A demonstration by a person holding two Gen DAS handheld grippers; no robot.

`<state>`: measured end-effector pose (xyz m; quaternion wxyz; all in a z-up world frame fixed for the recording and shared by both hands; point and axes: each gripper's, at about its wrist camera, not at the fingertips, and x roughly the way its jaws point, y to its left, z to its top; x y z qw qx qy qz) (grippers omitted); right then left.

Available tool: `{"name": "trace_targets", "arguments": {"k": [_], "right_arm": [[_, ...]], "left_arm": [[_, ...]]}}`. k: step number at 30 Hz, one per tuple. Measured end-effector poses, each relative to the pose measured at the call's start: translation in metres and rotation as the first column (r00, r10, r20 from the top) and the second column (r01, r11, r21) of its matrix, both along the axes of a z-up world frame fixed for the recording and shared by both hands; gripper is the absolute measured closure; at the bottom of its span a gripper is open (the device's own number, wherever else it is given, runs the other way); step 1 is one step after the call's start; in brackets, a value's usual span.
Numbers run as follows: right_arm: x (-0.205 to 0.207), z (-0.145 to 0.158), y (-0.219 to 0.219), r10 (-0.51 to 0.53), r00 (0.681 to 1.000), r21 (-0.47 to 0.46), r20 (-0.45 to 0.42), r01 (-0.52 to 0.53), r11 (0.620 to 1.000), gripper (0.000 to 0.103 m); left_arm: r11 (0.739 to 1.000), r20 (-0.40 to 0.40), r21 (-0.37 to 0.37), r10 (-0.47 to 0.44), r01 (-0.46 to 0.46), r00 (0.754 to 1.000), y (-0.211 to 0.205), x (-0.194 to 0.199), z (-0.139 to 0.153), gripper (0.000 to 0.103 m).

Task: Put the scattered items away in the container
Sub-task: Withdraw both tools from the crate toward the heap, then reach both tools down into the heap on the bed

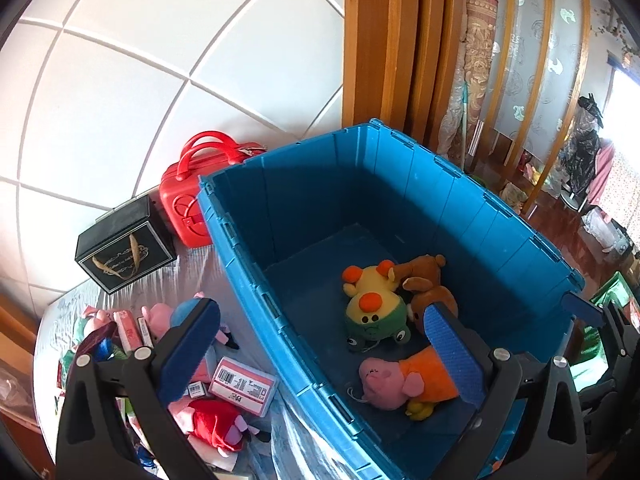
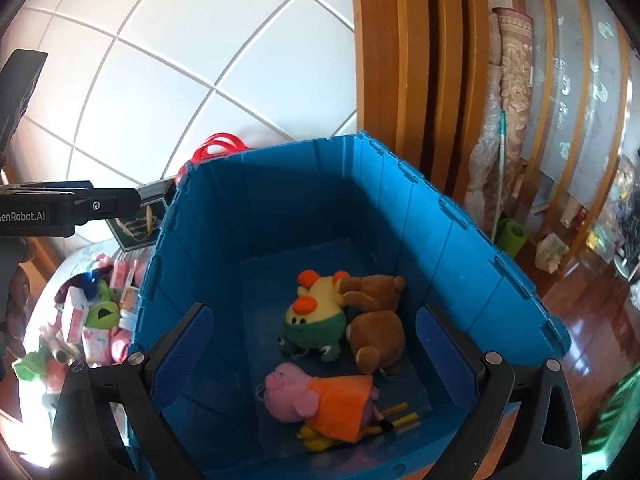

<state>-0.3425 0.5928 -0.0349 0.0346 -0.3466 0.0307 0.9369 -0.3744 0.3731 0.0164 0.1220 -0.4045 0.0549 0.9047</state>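
Note:
A blue plastic crate (image 1: 400,184) (image 2: 400,208) holds three plush toys: a yellow-green one (image 1: 372,308) (image 2: 316,316), a brown bear (image 1: 428,284) (image 2: 378,320) and a pink pig in an orange dress (image 1: 404,384) (image 2: 320,400). My left gripper (image 1: 320,340) is open and empty, straddling the crate's left wall. My right gripper (image 2: 312,348) is open and empty above the crate's inside. More plush pigs (image 1: 212,420) and small boxes (image 1: 242,386) lie scattered left of the crate (image 2: 96,320).
A red toy case (image 1: 192,196) and a black box (image 1: 124,248) stand by the tiled wall behind the scattered pile. A wooden door frame (image 1: 384,40), rolled rugs (image 2: 508,120) and floor clutter are to the right. The other gripper (image 2: 60,208) shows at left.

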Motion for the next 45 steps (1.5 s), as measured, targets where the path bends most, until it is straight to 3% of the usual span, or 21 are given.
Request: {"name": "trace_targets", "arguments": {"k": [13, 24, 34, 45], "right_arm": [[-0.02, 0.007, -0.104, 0.186, 0.983, 0.04, 0.004, -0.186, 0.982, 0.0], [-0.029, 0.003, -0.226, 0.3, 0.953, 0.055, 0.036, -0.301, 0.952, 0.0], [-0.023, -0.02, -0.343, 0.389, 0.916, 0.054, 0.097, -0.395, 0.917, 0.0], [-0.011, -0.046, -0.437, 0.444, 0.882, 0.061, 0.16, -0.458, 0.887, 0.0]], "left_arm": [[0.981, 0.026, 0.052, 0.185, -0.186, 0.982, -0.126, 0.037, -0.023, 0.0], [0.952, 0.038, 0.061, 0.297, -0.299, 0.954, -0.253, 0.076, -0.046, 0.0], [0.894, 0.121, 0.046, 0.438, -0.445, 0.891, -0.385, 0.122, -0.096, 0.0], [0.827, 0.187, -0.026, 0.556, -0.562, 0.81, -0.505, 0.164, -0.16, 0.0]]}}
